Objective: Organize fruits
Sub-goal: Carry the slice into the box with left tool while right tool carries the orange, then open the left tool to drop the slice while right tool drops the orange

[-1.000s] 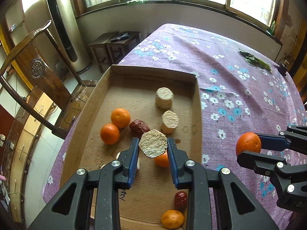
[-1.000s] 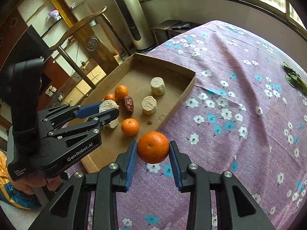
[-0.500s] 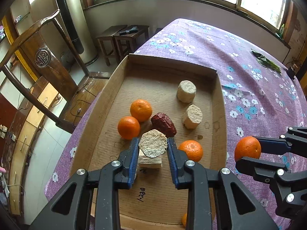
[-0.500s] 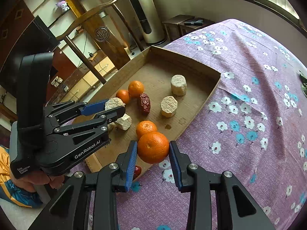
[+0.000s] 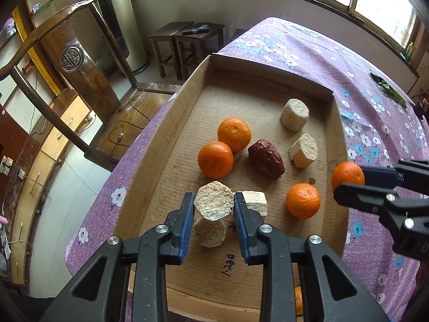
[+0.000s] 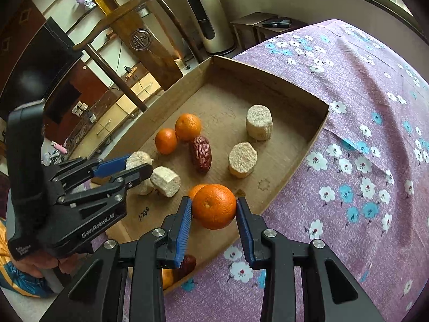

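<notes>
My left gripper [image 5: 213, 206] is shut on a pale sugarcane chunk [image 5: 213, 204], held over the near left of a shallow cardboard tray [image 5: 185, 112]. Two more chunks [image 5: 253, 201] lie just under it. My right gripper [image 6: 214, 207] is shut on an orange [image 6: 214, 206], held above the tray's right rim. In the tray lie three loose oranges [image 5: 215, 158], a red date [image 5: 265, 158] and two more chunks [image 5: 294, 114]. The right gripper with its orange [image 5: 347, 176] also shows in the left wrist view.
The tray sits at the left edge of a table under a purple flowered cloth [image 6: 362, 107]. A wooden chair [image 5: 80, 61] stands just left of the table. Another date [image 6: 187, 264] and orange lie at the tray's near end. Green leaves [image 5: 388, 91] lie far right.
Both grippers have moved forward over the tray with their loads. The left one now hangs over the two near chunks; the right one's orange has come from beside the tray to its rim.
</notes>
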`<action>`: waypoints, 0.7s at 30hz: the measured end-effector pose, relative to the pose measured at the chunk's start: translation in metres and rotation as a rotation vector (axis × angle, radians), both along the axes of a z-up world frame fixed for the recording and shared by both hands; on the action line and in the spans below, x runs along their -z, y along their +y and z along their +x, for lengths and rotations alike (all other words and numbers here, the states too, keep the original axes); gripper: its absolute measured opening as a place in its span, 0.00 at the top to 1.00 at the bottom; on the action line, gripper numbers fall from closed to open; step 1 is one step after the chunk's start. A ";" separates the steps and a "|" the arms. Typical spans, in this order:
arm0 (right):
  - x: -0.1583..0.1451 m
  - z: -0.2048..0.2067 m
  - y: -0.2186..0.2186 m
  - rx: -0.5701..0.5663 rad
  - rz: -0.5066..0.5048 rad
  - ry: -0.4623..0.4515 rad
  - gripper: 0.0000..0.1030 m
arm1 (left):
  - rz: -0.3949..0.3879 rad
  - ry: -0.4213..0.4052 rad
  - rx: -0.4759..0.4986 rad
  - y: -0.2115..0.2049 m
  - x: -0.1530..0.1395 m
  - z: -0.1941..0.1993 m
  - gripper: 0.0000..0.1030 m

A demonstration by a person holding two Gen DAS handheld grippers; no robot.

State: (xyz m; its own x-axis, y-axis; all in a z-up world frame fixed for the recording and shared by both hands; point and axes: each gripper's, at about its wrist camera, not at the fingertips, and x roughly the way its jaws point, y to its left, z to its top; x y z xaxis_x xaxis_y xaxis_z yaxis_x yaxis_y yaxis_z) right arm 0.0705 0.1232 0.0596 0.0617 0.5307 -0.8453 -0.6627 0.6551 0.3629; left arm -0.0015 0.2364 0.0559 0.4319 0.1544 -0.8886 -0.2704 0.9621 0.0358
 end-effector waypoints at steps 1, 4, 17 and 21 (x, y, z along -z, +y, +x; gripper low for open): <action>0.001 0.003 0.004 -0.003 0.002 0.002 0.64 | 0.000 0.002 -0.003 0.001 0.001 0.000 0.72; 0.004 0.010 0.015 -0.013 0.013 0.015 0.64 | 0.001 0.007 -0.006 0.002 0.003 0.000 0.72; 0.024 0.022 0.043 -0.032 -0.041 0.019 0.64 | 0.008 -0.003 -0.009 0.003 0.003 0.004 0.72; 0.025 0.023 0.046 -0.031 -0.045 0.017 0.64 | 0.016 -0.006 0.000 0.001 0.003 0.007 0.72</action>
